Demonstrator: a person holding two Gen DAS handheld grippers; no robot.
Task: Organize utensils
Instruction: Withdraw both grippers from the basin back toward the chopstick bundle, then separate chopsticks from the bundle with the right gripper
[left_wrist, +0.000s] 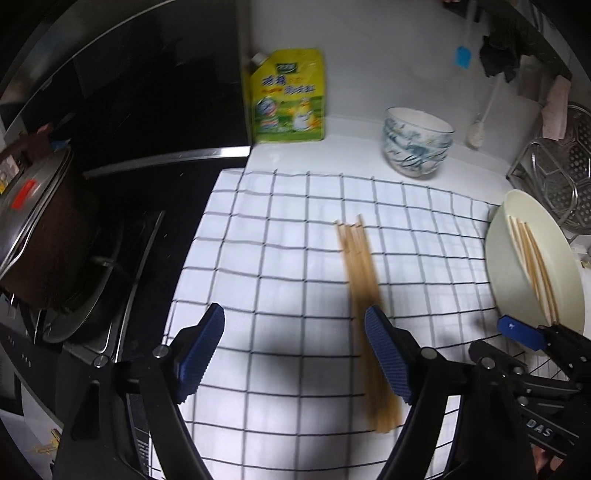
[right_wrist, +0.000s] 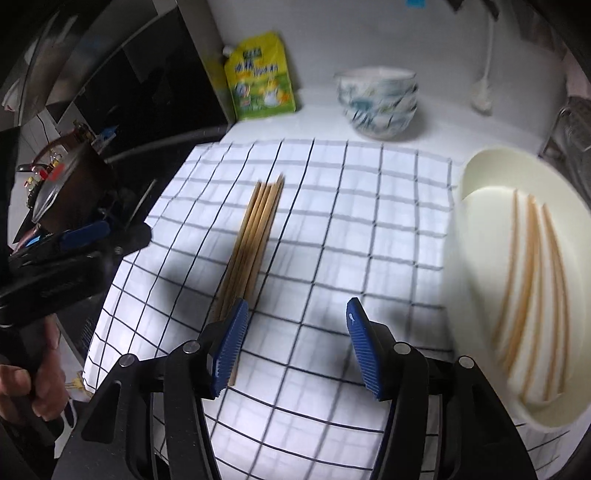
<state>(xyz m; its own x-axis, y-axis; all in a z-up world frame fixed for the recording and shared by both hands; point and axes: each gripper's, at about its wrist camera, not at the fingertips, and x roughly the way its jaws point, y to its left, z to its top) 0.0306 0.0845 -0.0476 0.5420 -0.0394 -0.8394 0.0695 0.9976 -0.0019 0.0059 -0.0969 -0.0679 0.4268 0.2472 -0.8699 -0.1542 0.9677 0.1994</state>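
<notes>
A bundle of wooden chopsticks (left_wrist: 364, 295) lies on a white cloth with a black grid (left_wrist: 288, 266); it also shows in the right wrist view (right_wrist: 255, 236). A cream oval holder (left_wrist: 517, 266) lies on its side at the right with several chopsticks (right_wrist: 532, 280) inside; the holder shows in the right wrist view (right_wrist: 480, 236). My left gripper (left_wrist: 295, 350) is open and empty, its right finger over the bundle's near end. My right gripper (right_wrist: 295, 347) is open and empty, between bundle and holder; it also shows in the left wrist view (left_wrist: 524, 332).
A stack of blue-patterned bowls (left_wrist: 417, 147) and a yellow-green refill pouch (left_wrist: 288, 99) stand at the back. A dark stove with a pot (left_wrist: 40, 221) is at the left. A metal rack (left_wrist: 554, 184) stands at the far right.
</notes>
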